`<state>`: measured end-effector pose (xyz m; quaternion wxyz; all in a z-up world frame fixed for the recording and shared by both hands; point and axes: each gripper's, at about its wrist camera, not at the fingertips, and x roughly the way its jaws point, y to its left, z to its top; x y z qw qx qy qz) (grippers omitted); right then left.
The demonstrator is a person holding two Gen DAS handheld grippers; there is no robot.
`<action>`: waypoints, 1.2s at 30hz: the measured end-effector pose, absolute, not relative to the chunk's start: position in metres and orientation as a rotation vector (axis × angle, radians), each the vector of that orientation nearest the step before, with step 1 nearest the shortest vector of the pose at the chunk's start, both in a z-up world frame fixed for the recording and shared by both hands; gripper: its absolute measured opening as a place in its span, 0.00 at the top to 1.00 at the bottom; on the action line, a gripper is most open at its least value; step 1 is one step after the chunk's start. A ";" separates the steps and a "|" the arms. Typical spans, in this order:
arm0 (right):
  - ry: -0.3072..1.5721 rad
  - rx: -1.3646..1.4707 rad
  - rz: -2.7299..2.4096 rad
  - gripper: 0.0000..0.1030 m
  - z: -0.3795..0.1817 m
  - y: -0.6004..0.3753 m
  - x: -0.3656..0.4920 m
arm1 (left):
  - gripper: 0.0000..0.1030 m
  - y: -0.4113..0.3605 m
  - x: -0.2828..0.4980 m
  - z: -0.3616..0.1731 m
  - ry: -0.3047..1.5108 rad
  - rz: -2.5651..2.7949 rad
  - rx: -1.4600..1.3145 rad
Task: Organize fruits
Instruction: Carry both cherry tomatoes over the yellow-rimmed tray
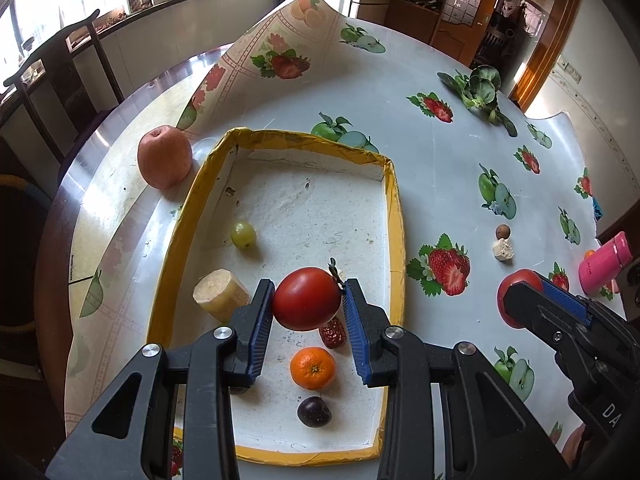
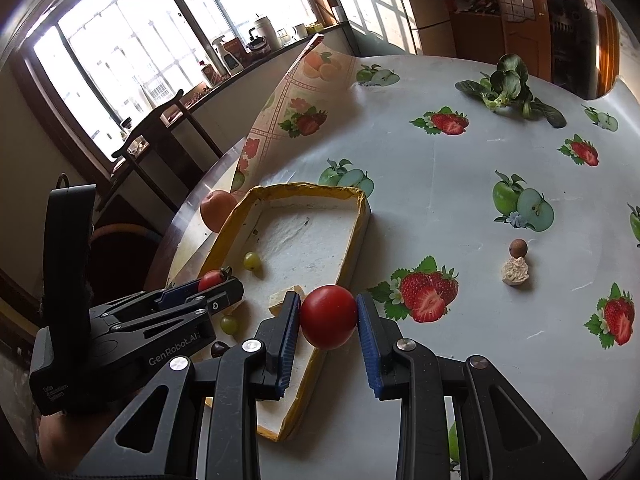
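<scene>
Two red tomatoes are clamped, one per gripper: the left gripper (image 1: 308, 300) holds a stemmed tomato (image 1: 307, 298) above the yellow-rimmed tray (image 1: 396, 216), stem tilted up-right; the right gripper (image 2: 329, 316) holds a tomato (image 2: 329, 317) over the tray's right edge. Inside lie a grape (image 1: 243, 234), banana piece (image 1: 221, 294), date (image 1: 333, 333), mandarin (image 1: 312, 367) and a dark plum (image 1: 314, 411).

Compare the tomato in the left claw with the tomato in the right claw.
The left claw holds its tomato above the inside of the yellow-rimmed tray; the right claw holds its tomato over the tray's edge, towards the tablecloth. The left tomato keeps a dry stem at its top; no stem shows on the right one. Both are red, smooth, and clamped between blue pads.
</scene>
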<state>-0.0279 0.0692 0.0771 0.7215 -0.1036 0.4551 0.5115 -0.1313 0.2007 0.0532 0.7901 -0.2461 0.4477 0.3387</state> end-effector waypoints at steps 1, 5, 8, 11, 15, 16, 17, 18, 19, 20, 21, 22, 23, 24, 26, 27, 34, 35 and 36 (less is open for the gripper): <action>1.006 -0.231 1.133 0.72 0.076 0.071 -0.028 | 0.68 0.203 -0.133 0.052 0.965 0.732 -0.535; 1.012 -0.234 1.141 0.72 0.073 0.080 -0.028 | 0.68 0.211 -0.137 0.047 0.971 0.746 -0.548; 1.015 -0.236 1.149 0.72 0.071 0.086 -0.029 | 0.68 0.217 -0.139 0.043 0.976 0.754 -0.559; 1.019 -0.239 1.155 0.72 0.069 0.093 -0.028 | 0.68 0.222 -0.139 0.040 0.983 0.757 -0.566; 1.032 -0.245 1.164 0.72 0.064 0.107 -0.025 | 0.68 0.230 -0.136 0.033 0.991 0.753 -0.589; 1.034 -0.248 1.166 0.72 0.063 0.112 -0.024 | 0.68 0.232 -0.136 0.031 0.994 0.750 -0.595; 1.038 -0.252 1.169 0.72 0.062 0.118 -0.024 | 0.68 0.233 -0.135 0.030 0.998 0.749 -0.598; 1.040 -0.255 1.172 0.72 0.060 0.123 -0.023 | 0.68 0.235 -0.134 0.028 1.001 0.749 -0.598; 1.042 -0.261 1.175 0.72 0.058 0.129 -0.023 | 0.68 0.236 -0.133 0.027 1.004 0.748 -0.599; 1.044 -0.266 1.177 0.72 0.056 0.135 -0.022 | 0.68 0.237 -0.132 0.025 1.007 0.747 -0.602; 1.046 -0.272 1.179 0.72 0.054 0.141 -0.022 | 0.68 0.238 -0.132 0.023 1.011 0.745 -0.605; 1.047 -0.277 1.181 0.72 0.052 0.146 -0.022 | 0.68 0.239 -0.131 0.021 1.015 0.745 -0.608; 1.050 -0.281 1.181 0.72 0.051 0.150 -0.021 | 0.68 0.240 -0.131 0.019 1.019 0.745 -0.611; 1.053 -0.284 1.182 0.72 0.049 0.154 -0.020 | 0.68 0.242 -0.130 0.017 1.021 0.744 -0.614; 1.061 -0.291 1.185 0.72 0.045 0.162 -0.019 | 0.68 0.244 -0.128 0.014 1.027 0.742 -0.618; 1.064 -0.297 1.185 0.72 0.042 0.165 -0.019 | 0.68 0.246 -0.127 0.013 1.030 0.741 -0.619; 1.097 -0.350 1.183 0.72 0.015 0.188 -0.016 | 0.68 0.252 -0.116 -0.001 1.059 0.728 -0.622; 1.099 -0.361 1.182 0.72 0.011 0.190 -0.017 | 0.68 0.253 -0.115 -0.004 1.065 0.727 -0.622; 1.103 -0.372 1.184 0.72 0.006 0.193 -0.017 | 0.68 0.254 -0.114 -0.007 1.069 0.726 -0.623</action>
